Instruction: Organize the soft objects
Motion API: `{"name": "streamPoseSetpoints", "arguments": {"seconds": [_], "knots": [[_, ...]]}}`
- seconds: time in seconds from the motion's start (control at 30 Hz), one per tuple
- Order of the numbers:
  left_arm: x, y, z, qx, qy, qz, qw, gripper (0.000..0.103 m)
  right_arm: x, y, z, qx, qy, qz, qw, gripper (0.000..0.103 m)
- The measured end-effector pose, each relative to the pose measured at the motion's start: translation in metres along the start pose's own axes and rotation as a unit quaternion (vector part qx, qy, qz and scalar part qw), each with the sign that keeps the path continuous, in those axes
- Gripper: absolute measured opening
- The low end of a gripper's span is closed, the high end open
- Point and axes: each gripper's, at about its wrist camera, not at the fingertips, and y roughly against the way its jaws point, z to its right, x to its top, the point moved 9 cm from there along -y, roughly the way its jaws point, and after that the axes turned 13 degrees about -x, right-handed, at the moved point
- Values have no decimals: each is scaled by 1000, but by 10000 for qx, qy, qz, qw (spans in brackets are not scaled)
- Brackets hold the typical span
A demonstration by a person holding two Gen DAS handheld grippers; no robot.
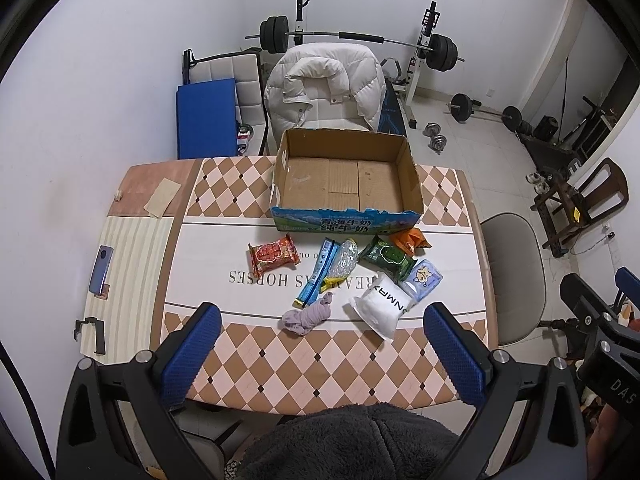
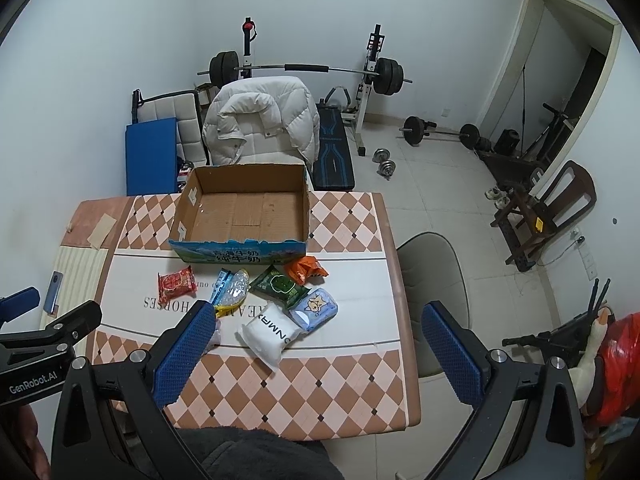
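An empty cardboard box (image 1: 412, 184) (image 2: 305, 216) stands at the table's far middle. In front of it lie soft items: a red snack pack (image 1: 274, 255) (image 2: 176, 283), a blue strip packet (image 1: 318, 272), a clear bubble pouch (image 1: 343, 260) (image 2: 235, 292), a green wipes pack (image 1: 387, 258) (image 2: 282, 286), an orange bag (image 1: 410, 240) (image 2: 305, 270), a light blue tissue pack (image 1: 422, 280) (image 2: 314, 308), a white pouch (image 1: 379, 310) (image 2: 270, 334) and a lilac cloth (image 1: 308, 316). My left gripper (image 1: 322, 320) and right gripper (image 2: 316, 318) hang open above the near table, holding nothing.
A phone (image 1: 102, 270) and a black clip (image 1: 90, 334) lie on the table's left strip. A chair with a white jacket (image 1: 324, 88) stands behind the box, a grey chair (image 1: 516, 276) at the right. Weights and a bench fill the floor behind.
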Motion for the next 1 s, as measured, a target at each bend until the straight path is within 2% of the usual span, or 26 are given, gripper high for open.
{"name": "streamPoseSetpoints", "arguments": {"seconds": [0.7, 0.83, 0.97, 1.0], "knots": [[9, -4, 3, -19, 46, -1, 10000, 103, 6, 1, -3, 35, 26, -11, 10000, 103], [15, -14, -2, -10, 70, 0, 10000, 103, 14, -9, -7, 168, -18, -126, 9998, 103], [14, -51, -30, 393, -114, -55, 9991, 103, 5, -58, -19, 428, -217, -637, 9968, 103], [13, -70, -42, 644, -203, -144, 9976, 103, -3, -75, -22, 442, -248, -810, 9954, 103]]}}
